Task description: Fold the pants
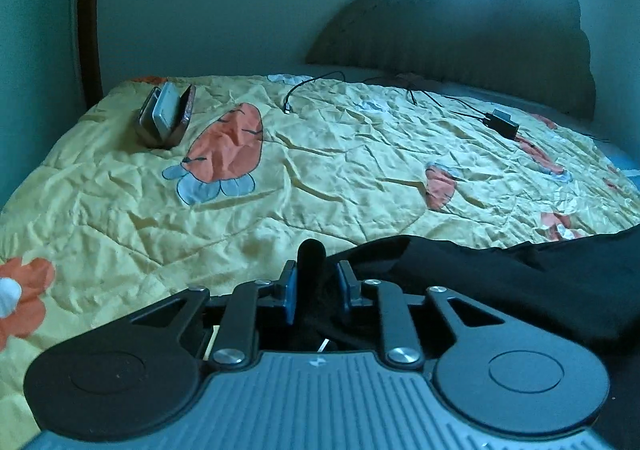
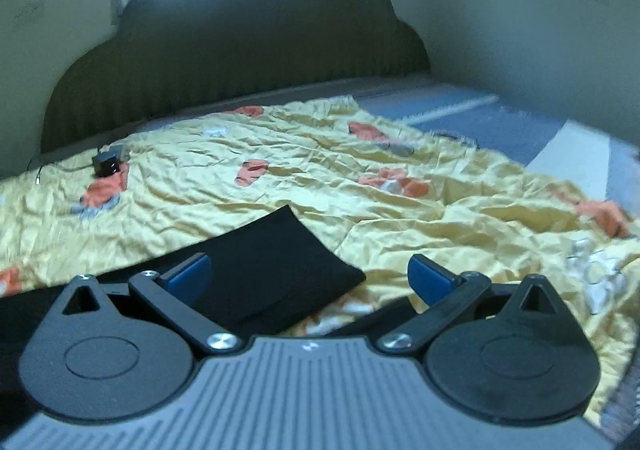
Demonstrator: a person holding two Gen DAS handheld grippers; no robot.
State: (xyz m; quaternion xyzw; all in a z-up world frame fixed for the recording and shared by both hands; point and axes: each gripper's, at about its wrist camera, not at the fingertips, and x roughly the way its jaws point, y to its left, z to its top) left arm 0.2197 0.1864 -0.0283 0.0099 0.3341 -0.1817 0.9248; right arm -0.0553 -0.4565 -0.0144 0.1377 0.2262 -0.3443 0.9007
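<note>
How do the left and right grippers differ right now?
The left gripper has its jaws nearly together, pinching a fold of the black pants; the right gripper stands wide open, holding nothing, with a pant end lying between its fingers. Both have blue pads.

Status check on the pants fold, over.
Left tongs shut on black pants. Right tongs open over pants end. Charger and case farther up the bed.

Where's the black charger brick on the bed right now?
The charger brick lies far right on the yellow bedspread in the left wrist view, near the headboard; in the right wrist view it sits far left.
</note>
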